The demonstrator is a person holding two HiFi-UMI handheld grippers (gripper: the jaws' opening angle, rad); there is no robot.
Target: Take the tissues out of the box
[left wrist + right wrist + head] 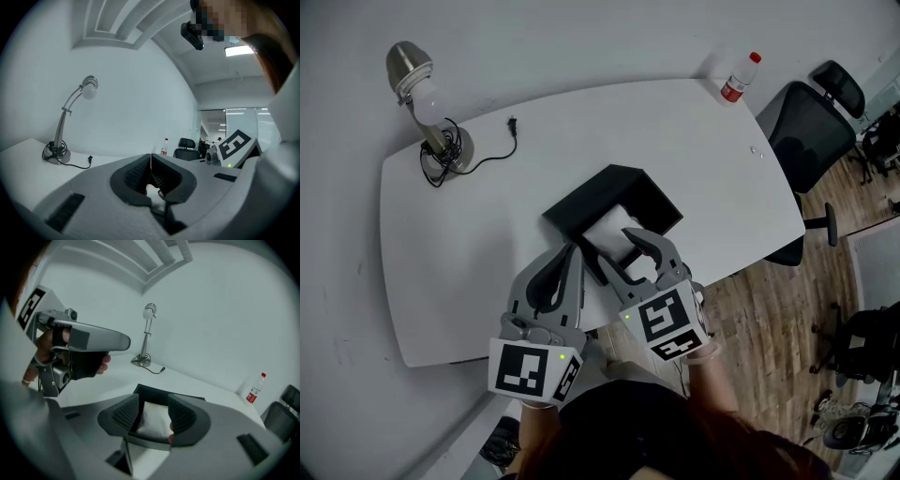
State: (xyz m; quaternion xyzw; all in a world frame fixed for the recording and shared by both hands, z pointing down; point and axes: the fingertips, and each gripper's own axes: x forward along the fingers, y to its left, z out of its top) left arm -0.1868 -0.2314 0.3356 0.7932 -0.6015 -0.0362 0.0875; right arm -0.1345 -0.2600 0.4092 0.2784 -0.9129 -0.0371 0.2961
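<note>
Right gripper (153, 402) hangs over the open black box (623, 183) near the front edge of the white table (469, 253), its jaws spread to either side of the white tissues (152, 420) lying in the box; whether the pads actually touch the tissues is hard to say from here. Left gripper (151, 158) sits just beside the box's near-left corner with its jaws pressed together on nothing. A desk lamp (422, 94) and a bottle (736, 80) stand well apart at the table's far corners.
</note>
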